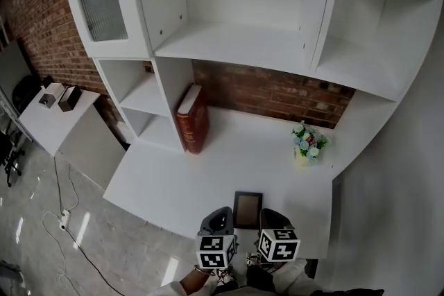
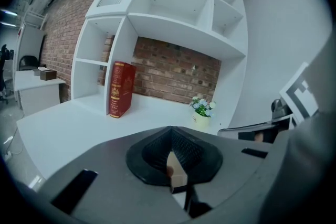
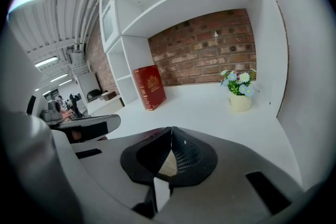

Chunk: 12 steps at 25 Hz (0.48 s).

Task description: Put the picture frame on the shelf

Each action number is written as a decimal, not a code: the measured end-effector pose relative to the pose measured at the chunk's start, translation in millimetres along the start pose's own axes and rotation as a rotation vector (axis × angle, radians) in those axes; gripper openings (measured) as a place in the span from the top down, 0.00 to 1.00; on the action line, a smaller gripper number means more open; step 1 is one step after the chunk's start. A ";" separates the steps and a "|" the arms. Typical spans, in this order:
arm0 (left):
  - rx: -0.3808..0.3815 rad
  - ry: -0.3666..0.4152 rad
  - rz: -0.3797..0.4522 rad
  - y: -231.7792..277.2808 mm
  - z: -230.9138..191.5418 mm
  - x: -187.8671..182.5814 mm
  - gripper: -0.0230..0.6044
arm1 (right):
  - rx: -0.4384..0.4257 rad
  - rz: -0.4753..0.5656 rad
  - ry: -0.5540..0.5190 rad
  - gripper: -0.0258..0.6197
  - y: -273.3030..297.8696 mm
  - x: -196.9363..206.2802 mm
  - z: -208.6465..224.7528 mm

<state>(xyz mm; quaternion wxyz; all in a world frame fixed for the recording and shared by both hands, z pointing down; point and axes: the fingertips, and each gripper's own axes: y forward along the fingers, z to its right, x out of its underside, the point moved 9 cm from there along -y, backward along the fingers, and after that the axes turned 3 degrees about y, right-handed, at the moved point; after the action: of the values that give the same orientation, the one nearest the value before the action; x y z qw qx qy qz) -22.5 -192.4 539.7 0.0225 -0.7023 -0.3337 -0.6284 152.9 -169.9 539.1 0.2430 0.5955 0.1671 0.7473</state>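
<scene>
A small dark picture frame (image 1: 248, 209) lies flat on the white desk (image 1: 229, 163) near its front edge. My left gripper (image 1: 218, 217) sits just to its left and my right gripper (image 1: 272, 218) just to its right, both low over the desk edge. In the left gripper view the left gripper (image 2: 170, 132) has its jaws meeting at the tips with nothing between them. My right gripper (image 3: 171, 131) looks the same in its own view. The frame does not show in either gripper view. The white shelf unit (image 1: 236, 45) rises behind the desk with bare shelves.
A red book (image 1: 193, 120) leans upright against the shelf's left divider. A small pot of flowers (image 1: 309, 142) stands at the desk's back right. To the left, a low white side table (image 1: 55, 118) carries small boxes, and a cable (image 1: 66, 218) lies on the floor.
</scene>
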 end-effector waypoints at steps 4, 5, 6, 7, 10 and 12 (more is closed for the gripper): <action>0.008 -0.007 -0.035 10.0 3.6 11.1 0.95 | 0.013 -0.037 0.009 0.92 7.2 8.2 9.8; 0.009 -0.010 -0.046 12.9 4.0 13.8 0.95 | 0.016 -0.044 0.014 0.92 9.5 10.1 12.3; 0.008 -0.012 -0.056 15.9 4.2 16.8 0.95 | 0.017 -0.051 0.019 0.92 11.9 12.1 14.9; 0.006 -0.015 -0.067 18.9 4.4 19.8 0.95 | 0.018 -0.058 0.024 0.92 14.4 14.3 17.5; -0.001 -0.029 -0.106 27.9 4.9 31.6 0.95 | 0.024 -0.086 0.045 0.92 23.1 22.0 25.4; -0.007 -0.035 -0.135 34.3 4.7 40.8 0.95 | 0.029 -0.107 0.063 0.92 30.9 27.5 31.1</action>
<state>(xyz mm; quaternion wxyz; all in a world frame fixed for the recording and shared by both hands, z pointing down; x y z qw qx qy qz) -1.9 -198.8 588.6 -0.0280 -0.6892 -0.3784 -0.6173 173.3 -181.1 585.3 0.2686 0.5652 0.2170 0.7492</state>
